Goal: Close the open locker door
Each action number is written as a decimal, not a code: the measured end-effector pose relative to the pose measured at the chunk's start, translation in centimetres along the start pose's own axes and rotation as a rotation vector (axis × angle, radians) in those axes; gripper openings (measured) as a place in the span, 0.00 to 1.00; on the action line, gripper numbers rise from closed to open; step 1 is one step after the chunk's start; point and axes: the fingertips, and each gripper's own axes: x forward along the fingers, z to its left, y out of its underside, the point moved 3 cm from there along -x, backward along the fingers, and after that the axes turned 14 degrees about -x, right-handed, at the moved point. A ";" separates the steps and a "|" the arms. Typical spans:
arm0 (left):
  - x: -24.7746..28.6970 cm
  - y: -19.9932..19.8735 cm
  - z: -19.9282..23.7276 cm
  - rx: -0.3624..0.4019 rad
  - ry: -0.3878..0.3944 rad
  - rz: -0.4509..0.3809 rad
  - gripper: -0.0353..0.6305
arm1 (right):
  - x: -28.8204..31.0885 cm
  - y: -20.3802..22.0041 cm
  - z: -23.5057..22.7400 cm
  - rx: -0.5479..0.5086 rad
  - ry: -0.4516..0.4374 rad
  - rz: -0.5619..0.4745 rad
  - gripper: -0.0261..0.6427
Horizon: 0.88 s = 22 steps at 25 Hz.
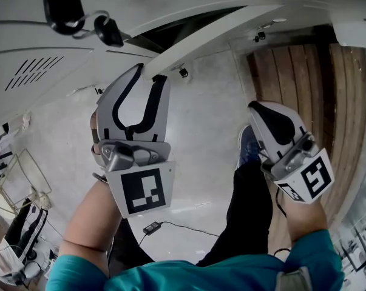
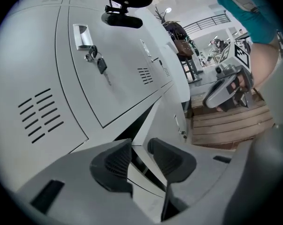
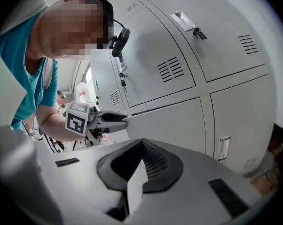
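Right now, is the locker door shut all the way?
No, the locker door stands ajar, and a dark gap shows behind it.

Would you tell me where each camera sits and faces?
Head view: on the head, facing steeply down; shows left gripper, right gripper, forearms.
Left gripper view: on that gripper, facing the locker door edge between open jaws; shows the right gripper.
Right gripper view: on that gripper, facing lockers past shut jaws; shows the left arm.
All three share the locker door.
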 end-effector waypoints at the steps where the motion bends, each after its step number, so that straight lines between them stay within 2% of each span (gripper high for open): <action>1: -0.1 0.0 0.1 0.005 -0.014 -0.003 0.26 | 0.1 0.0 0.0 0.001 0.001 -0.001 0.04; 5: -0.8 0.1 -0.5 0.031 -0.038 -0.038 0.26 | 0.2 0.2 0.0 0.006 0.000 0.004 0.04; 8: -0.8 0.1 -0.6 0.009 -0.045 -0.061 0.26 | 0.3 0.5 -0.1 0.014 0.001 0.008 0.04; 15: -0.5 0.4 2.0 -0.055 -0.092 -0.022 0.26 | 0.7 0.7 -0.1 0.023 0.001 0.005 0.04; 18: -1.1 1.3 0.5 -0.079 -0.057 0.004 0.26 | 0.9 0.5 -0.2 0.023 0.000 0.004 0.04; 22: 0.2 0.7 -1.1 -0.070 -0.007 -0.024 0.26 | 1.0 0.3 -0.3 0.022 0.000 0.000 0.04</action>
